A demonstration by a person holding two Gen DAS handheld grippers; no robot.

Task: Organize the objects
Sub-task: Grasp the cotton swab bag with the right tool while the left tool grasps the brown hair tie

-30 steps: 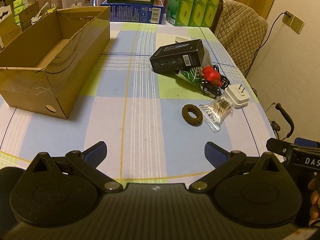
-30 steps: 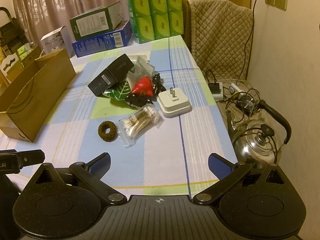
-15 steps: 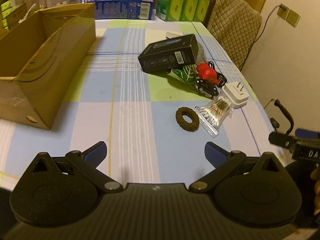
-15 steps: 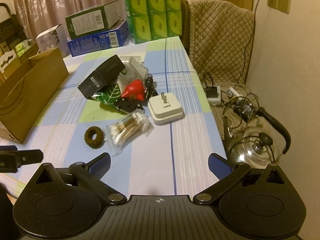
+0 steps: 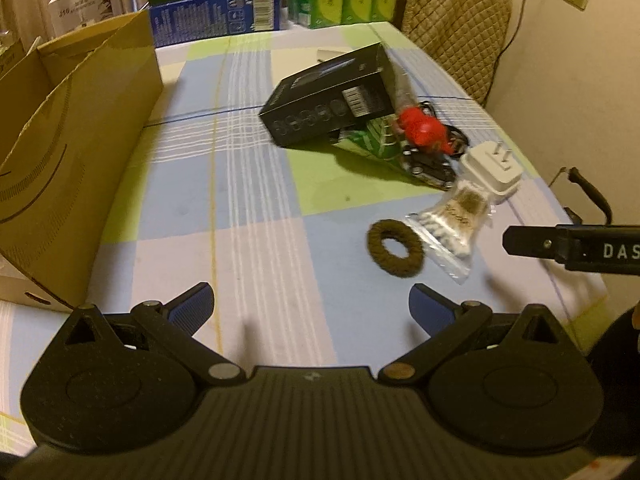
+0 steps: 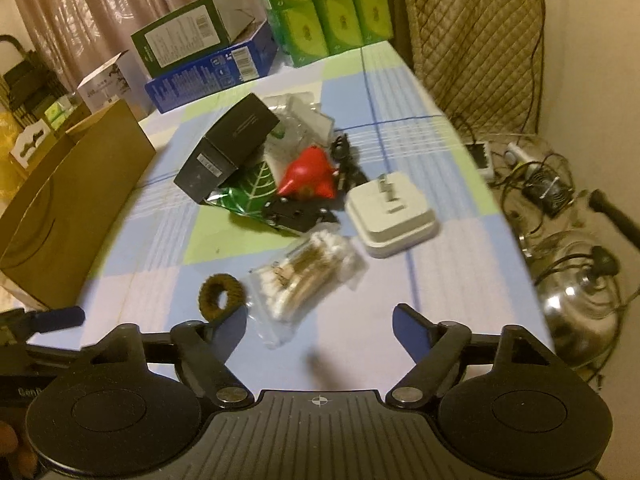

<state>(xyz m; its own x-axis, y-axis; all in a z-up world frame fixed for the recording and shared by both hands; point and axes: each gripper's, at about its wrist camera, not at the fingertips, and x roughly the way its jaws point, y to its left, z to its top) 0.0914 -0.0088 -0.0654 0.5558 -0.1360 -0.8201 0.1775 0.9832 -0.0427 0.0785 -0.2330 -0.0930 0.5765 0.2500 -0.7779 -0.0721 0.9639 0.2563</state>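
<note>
Both grippers are spread wide and hold nothing: the left gripper (image 5: pixel 310 304) hangs over bare checked cloth, and the right gripper (image 6: pixel 314 326) is low over the near edge of the clutter. The items to be organized lie in a loose heap on the right half of the worktop (image 5: pixel 240 184); the open cardboard box (image 5: pixel 72 152), judged to be the destination, stands well apart at the left. Nearest the right gripper are the brown hair tie (image 6: pixel 221 296) and the clear bag of cotton swabs (image 6: pixel 308 276), which touch or slightly overlap. Risk one: closing on the hair tie may also pinch the bag's edge and drag it, or the slick film may slip free in transit. Risk two: the black carton (image 6: pixel 228 148) leans on a green leaf-print packet (image 6: pixel 250 194), with a red toy (image 6: pixel 310 176) and a white plug adapter (image 6: pixel 390 216) crowded against them; lifting any one could topple or scatter its neighbours. Risk three: the adapter sits near the right worktop edge, above cables and a steel kettle (image 6: pixel 580 304), so a nudge could send it over. Both views are motion-blurred, so finer contacts cannot be confirmed.
</note>
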